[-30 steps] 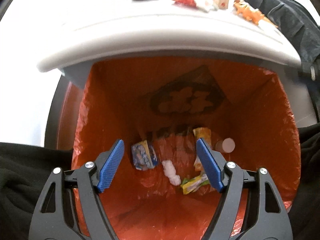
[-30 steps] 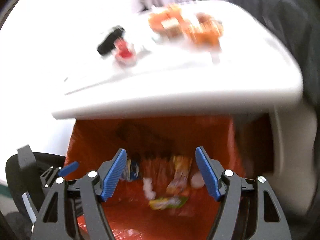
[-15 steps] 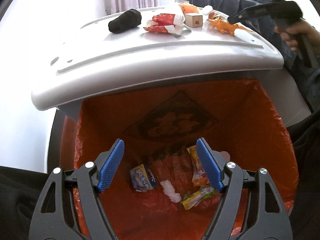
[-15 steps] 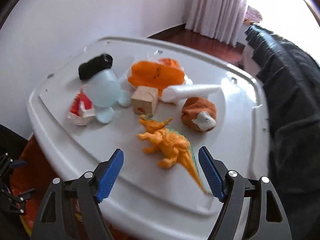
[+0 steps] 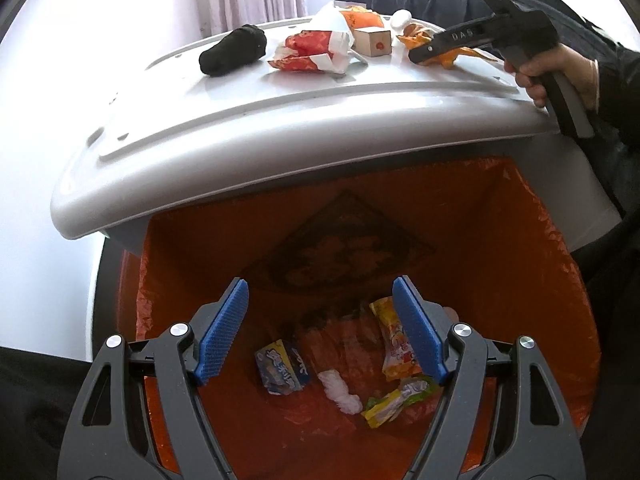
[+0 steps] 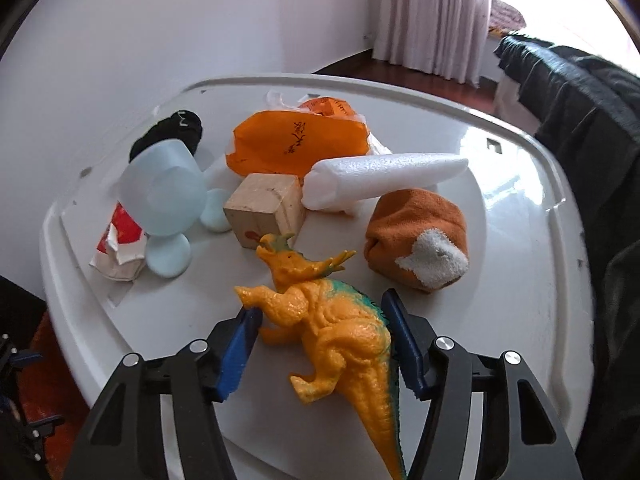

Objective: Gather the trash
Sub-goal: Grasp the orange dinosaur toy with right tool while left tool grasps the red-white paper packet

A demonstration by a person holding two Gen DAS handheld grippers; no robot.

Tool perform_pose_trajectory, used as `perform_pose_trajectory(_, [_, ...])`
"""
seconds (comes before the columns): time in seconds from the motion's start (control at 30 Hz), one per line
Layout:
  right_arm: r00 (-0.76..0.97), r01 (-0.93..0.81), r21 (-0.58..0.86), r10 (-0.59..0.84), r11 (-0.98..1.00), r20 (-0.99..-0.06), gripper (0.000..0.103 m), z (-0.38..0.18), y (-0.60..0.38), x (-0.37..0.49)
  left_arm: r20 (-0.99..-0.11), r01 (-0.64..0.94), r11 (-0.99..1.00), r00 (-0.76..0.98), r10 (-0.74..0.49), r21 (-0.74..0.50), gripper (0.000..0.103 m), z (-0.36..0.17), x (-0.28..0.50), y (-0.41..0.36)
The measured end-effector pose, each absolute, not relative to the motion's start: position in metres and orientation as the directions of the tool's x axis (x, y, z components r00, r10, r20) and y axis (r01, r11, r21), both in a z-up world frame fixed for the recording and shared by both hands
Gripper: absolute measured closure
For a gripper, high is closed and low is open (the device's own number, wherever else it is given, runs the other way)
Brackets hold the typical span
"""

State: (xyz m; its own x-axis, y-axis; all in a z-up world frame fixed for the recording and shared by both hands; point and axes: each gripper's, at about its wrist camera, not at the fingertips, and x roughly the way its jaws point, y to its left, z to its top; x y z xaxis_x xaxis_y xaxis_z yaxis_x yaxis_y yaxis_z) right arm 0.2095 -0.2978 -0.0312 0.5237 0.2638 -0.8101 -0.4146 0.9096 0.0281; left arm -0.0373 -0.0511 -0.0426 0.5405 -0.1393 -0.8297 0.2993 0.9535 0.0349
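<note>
An orange toy dinosaur [image 6: 332, 320] lies on the white tabletop [image 6: 520, 280]. My right gripper [image 6: 320, 304] straddles its body, jaws closing, and the pads do not clearly press on it. The left wrist view shows this gripper [image 5: 418, 56] low over the dinosaur [image 5: 448, 56], with a hand on its handle. My left gripper [image 5: 320, 284] hangs open and empty over the orange bin bag [image 5: 520, 260]. In the bag lie a blue wrapper [image 5: 282, 366], a yellow wrapper [image 5: 394, 344], a white wad [image 5: 338, 390] and a green-yellow wrapper [image 5: 400, 398].
Behind the dinosaur are a wooden cube [image 6: 264, 208], a white foam piece [image 6: 380, 178], an orange bag [image 6: 296, 144], an orange cloth bundle [image 6: 416, 232], a pale blue cup [image 6: 164, 196], a red-white wrapper [image 6: 120, 248] and a black sock [image 6: 176, 132]. A dark jacket [image 6: 580, 120] lies right.
My right gripper left the bin, crossed over the tabletop and came down around the dinosaur, its jaws narrowing. The left gripper's view tilted up a little over the bin.
</note>
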Motion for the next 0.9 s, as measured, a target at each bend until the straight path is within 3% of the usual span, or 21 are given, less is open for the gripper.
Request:
perform_pose_trajectory(0.2, [0.531, -0.339, -0.007, 0.185, 0.941, -0.827, 0.043, -0.028, -0.280, 0.196, -0.814, 0.281, 0.960, 0.561, -0.150, 0.017, 0.030, -0.035, -0.041, -0.044])
perform_pose_trajectory(0.53, [0.491, -0.166, 0.060, 0.135, 0.984, -0.860, 0.043, -0.025, -0.290, 0.176, -0.802, 0.244, 0.969, 0.574, -0.166, -0.026, 0.030, -0.008, -0.032, -0.038])
perform_pose_trajectory(0.9, [0.587, -0.011, 0.227, 0.190, 0.974, -0.787, 0.043, 0.029, -0.320, 0.140, -0.769, 0.172, 0.984, 0.624, -0.138, -0.037, 0.030, 0.029, 0.055, -0.053])
